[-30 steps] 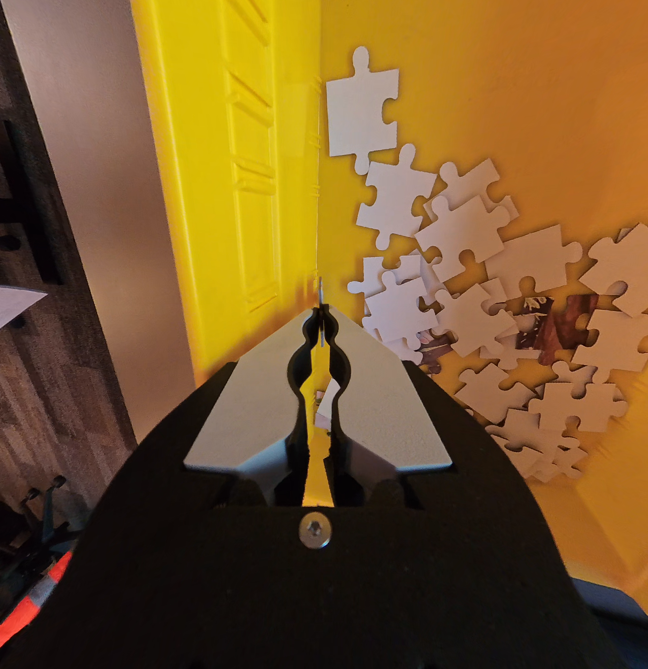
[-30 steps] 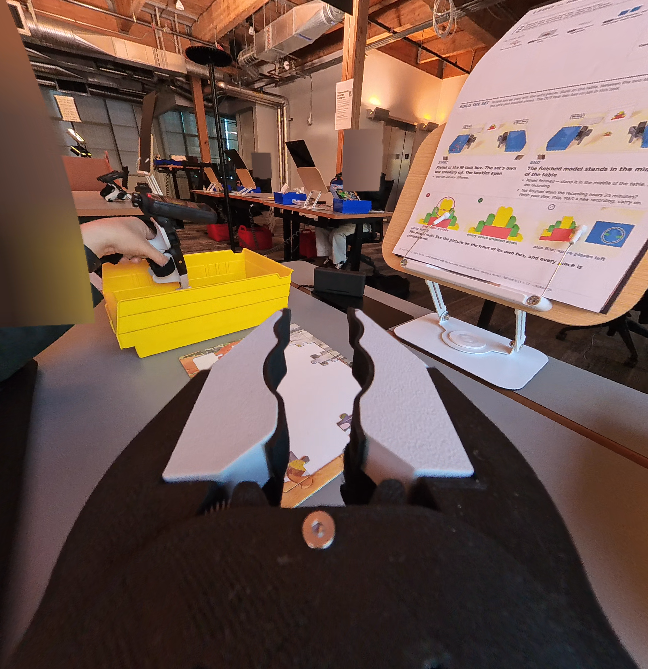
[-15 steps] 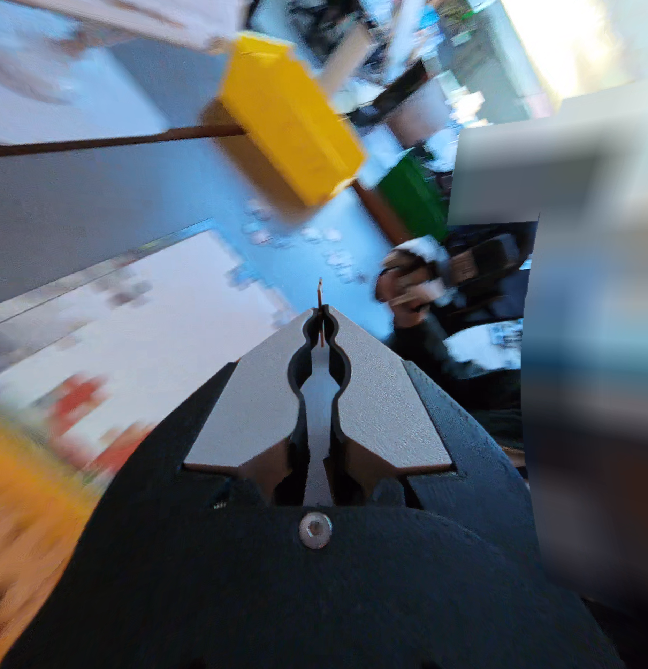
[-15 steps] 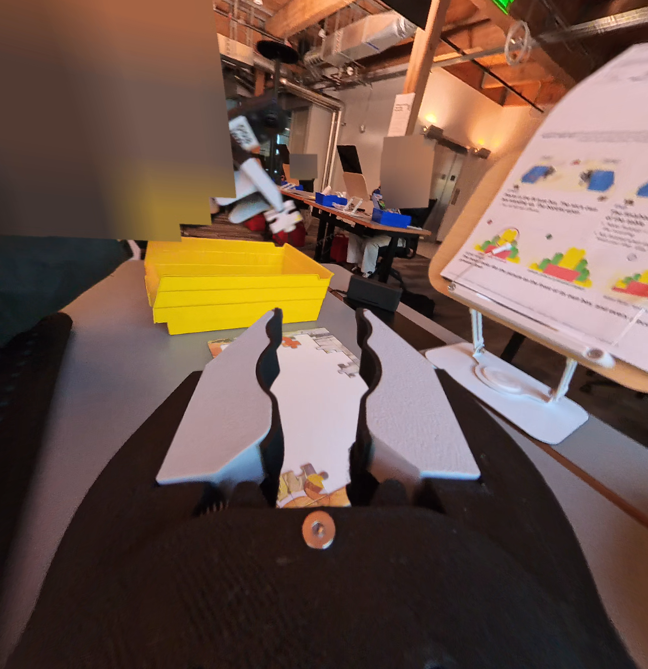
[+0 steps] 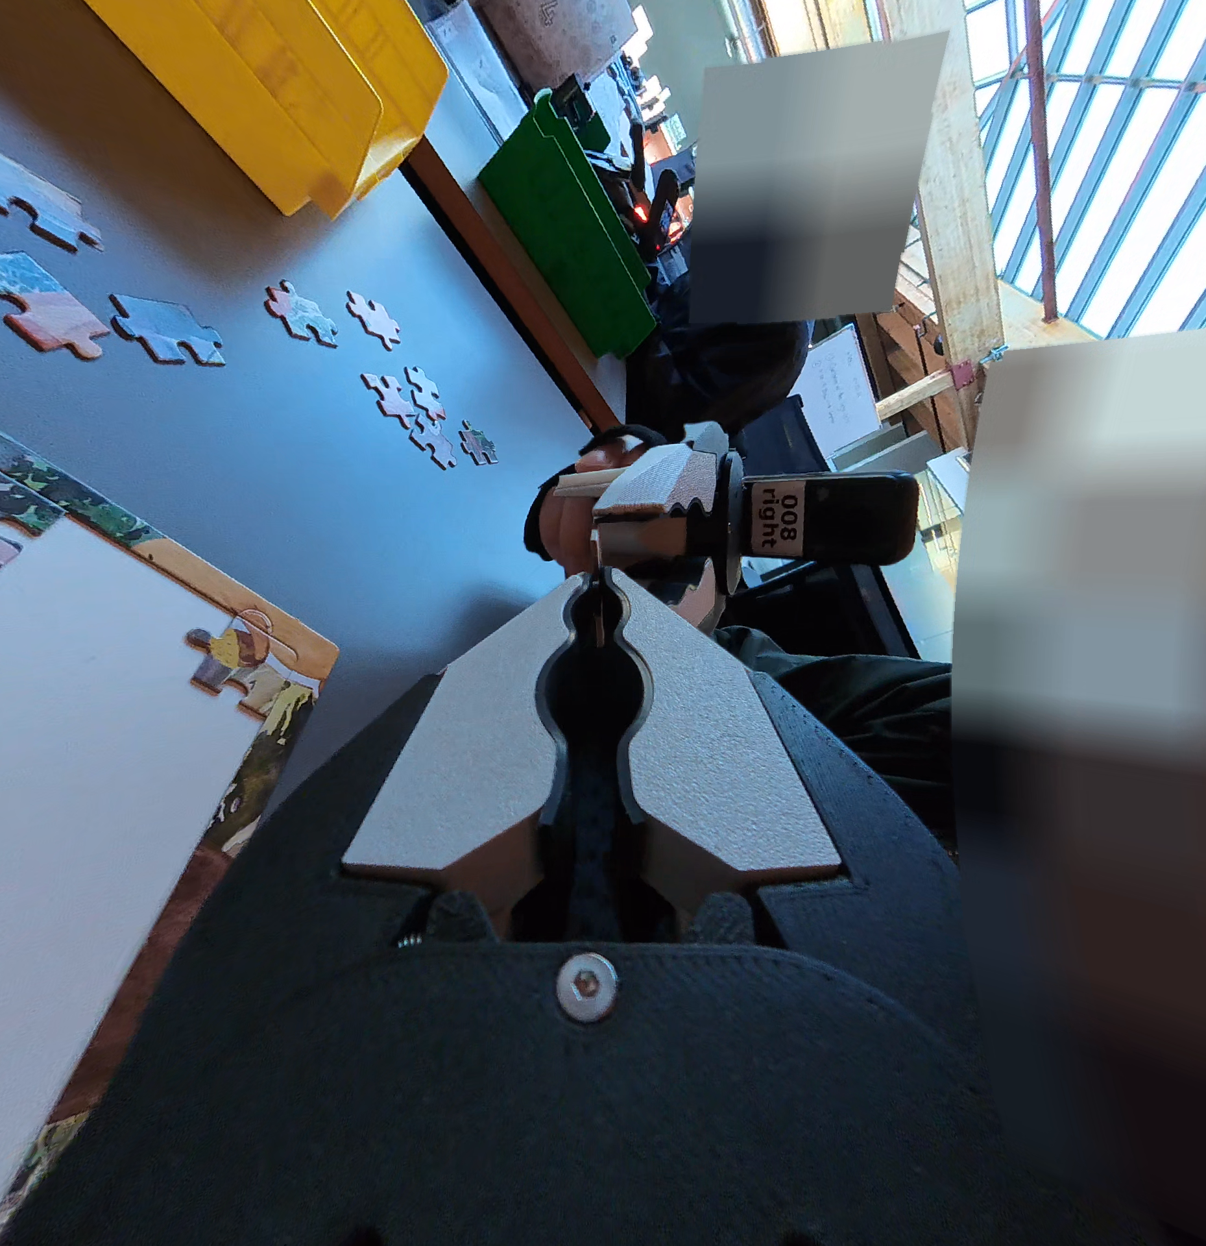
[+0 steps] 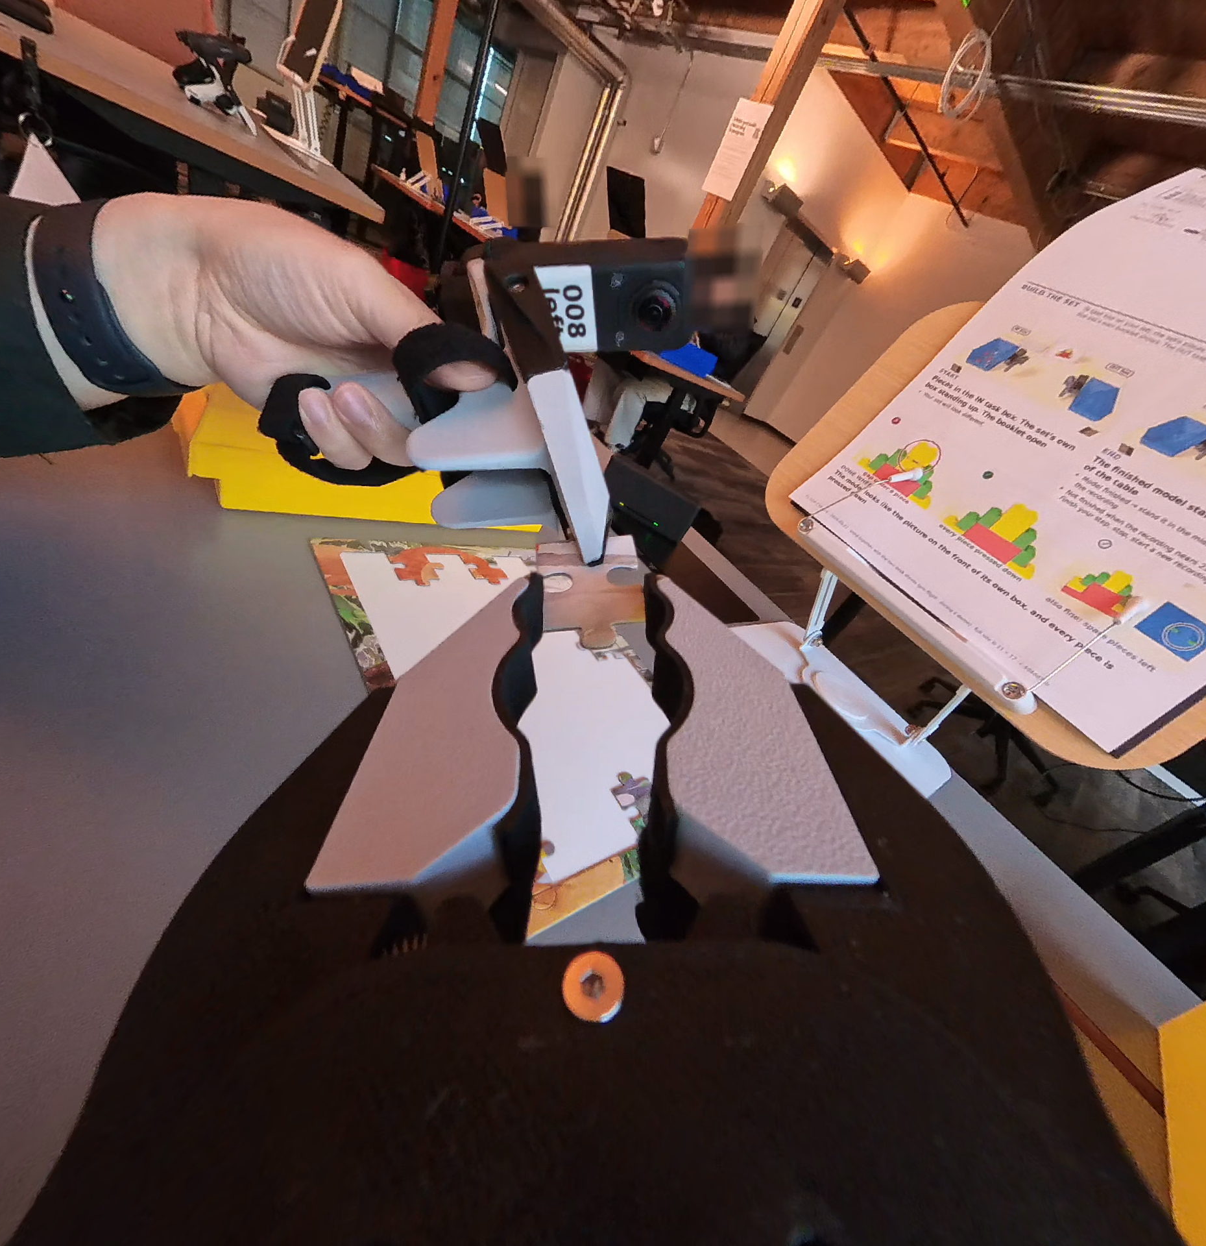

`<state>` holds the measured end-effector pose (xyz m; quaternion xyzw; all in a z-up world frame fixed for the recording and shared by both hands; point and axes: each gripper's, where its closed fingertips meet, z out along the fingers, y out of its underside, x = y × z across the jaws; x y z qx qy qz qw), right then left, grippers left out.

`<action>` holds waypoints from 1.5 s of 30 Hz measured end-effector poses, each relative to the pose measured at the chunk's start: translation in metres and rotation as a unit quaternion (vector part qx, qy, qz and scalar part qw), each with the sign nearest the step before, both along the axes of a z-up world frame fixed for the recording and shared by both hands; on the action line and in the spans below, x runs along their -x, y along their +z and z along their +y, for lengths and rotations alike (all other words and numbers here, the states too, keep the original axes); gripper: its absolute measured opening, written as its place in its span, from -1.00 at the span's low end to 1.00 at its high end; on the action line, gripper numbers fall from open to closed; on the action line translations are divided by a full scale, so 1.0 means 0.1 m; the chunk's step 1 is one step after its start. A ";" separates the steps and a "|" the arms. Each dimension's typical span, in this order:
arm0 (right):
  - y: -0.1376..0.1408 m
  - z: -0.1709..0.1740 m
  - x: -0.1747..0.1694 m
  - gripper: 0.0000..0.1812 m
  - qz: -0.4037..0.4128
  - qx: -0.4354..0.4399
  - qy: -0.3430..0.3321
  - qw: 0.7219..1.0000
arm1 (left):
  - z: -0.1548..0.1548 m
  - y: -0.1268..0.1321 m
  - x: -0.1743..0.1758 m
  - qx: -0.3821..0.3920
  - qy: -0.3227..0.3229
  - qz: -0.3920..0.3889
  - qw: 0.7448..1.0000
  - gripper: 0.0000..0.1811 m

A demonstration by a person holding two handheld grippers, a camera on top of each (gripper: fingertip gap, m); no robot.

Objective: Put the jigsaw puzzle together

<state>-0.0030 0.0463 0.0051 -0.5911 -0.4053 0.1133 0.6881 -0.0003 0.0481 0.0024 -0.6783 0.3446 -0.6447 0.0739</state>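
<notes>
Lifted from the bin, left gripper [image 6: 590,556] pinches flat cardboard piece [image 6: 590,600]

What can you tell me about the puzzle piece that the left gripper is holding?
The puzzle piece is flat card printed in brown, orange and grey, with rounded notches and a tab below. The left gripper pinches its upper edge; it hangs roughly upright between the open fingers of the right gripper, above the puzzle board. The left view shows it edge-on.
</notes>
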 end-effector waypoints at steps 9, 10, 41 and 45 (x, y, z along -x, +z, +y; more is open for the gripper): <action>-0.06 -0.02 0.01 -0.59 -0.015 0.010 0.022 1.000 | -0.01 -0.03 0.01 -0.008 -0.005 0.009 1.000 -1.00; -0.08 -0.02 0.02 -0.58 -0.017 0.013 0.022 1.000 | 0.00 -0.03 0.01 -0.008 -0.003 0.011 1.000 -1.00; -1.54 0.43 -1.26 -0.65 -0.114 0.399 -0.211 0.885 | 1.20 0.76 1.60 -0.115 0.297 -0.027 0.948 -0.84; -1.63 0.38 -1.33 -0.65 -0.130 0.419 -0.219 0.872 | 1.18 0.74 1.58 -0.108 0.291 -0.026 0.950 -0.84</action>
